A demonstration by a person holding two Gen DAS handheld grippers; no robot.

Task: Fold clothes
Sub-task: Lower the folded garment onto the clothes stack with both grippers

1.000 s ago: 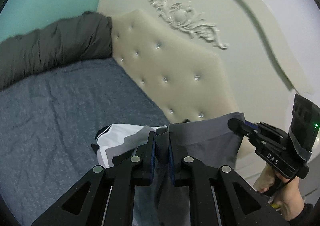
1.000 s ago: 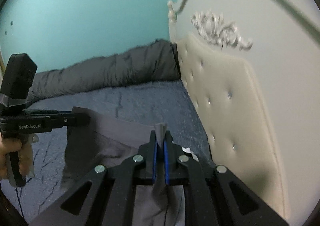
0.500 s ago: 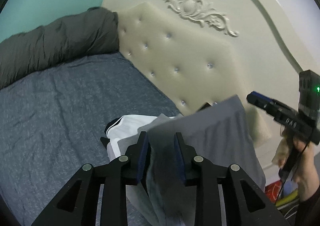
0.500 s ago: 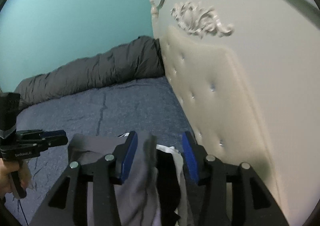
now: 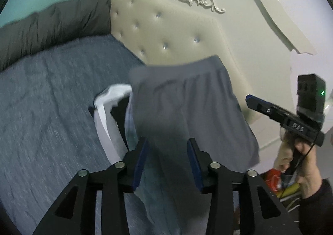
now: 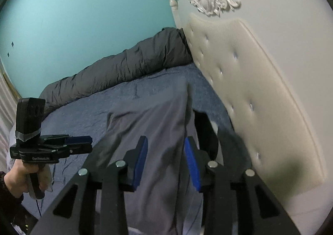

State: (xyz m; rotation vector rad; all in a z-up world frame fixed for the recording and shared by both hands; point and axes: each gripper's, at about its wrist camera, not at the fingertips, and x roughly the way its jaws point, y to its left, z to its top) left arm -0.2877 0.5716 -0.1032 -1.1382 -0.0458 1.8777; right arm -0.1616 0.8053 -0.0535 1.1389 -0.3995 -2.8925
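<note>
Grey shorts (image 5: 187, 110): formerly pinched at the waistband by both grippers, now released, lying on the clothes pile. Left gripper (image 5: 168, 158): jaws opening, pads clear of cloth. Right gripper (image 6: 165, 156): parted, now closing, gripping nothing.

Grey shorts (image 5: 187, 97), blue-grey sheet (image 5: 52, 93), cream headboard (image 5: 166, 33), teal wall (image 6: 83, 16)

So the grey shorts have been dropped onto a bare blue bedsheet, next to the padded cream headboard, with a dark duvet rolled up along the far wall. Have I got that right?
Not quite: the grey shorts do not lie on bare sheet. The left wrist view shows them on top of a white and black garment that sticks out from under them on the blue bedsheet. The rest holds: the cream headboard is beside them and the dark duvet lies rolled along the far wall.
</note>
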